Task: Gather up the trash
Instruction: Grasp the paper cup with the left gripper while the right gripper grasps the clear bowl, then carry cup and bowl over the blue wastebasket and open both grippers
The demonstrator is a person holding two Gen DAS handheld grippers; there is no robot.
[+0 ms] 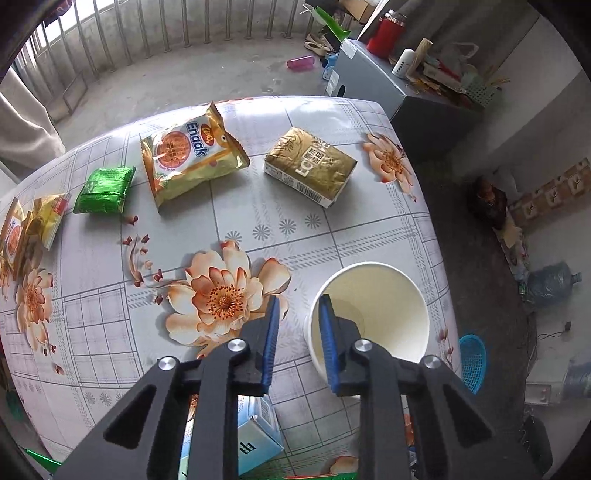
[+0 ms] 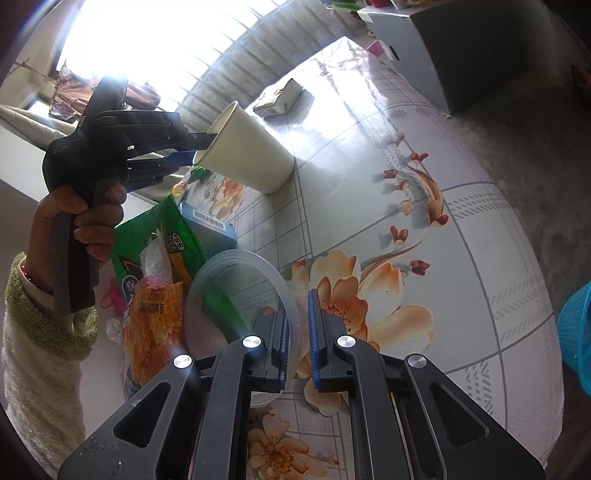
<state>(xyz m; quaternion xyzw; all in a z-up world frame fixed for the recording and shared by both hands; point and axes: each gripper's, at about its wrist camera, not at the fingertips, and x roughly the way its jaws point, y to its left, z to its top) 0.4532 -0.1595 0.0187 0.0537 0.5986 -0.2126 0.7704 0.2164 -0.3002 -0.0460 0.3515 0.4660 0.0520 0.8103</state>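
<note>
step: grabbing trash containers off the surface point(image 1: 332, 236)
left gripper point(image 1: 297, 306): clamped on paper cup point(image 1: 384, 306) rim, near right edge
right gripper point(image 2: 297, 299): clenched on clear plastic tub point(image 2: 236, 273) rim, near left
next: lift both, carry toward a bin; cup tilts, go steady

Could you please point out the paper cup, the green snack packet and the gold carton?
paper cup point(image 1: 384, 295): left wrist view, inner wall.
green snack packet point(image 1: 105, 190): left wrist view, middle of its top face.
gold carton point(image 1: 314, 164): left wrist view, top face.

Home balcony: railing point(image 1: 147, 33), floral tablecloth point(image 1: 221, 295)
</note>
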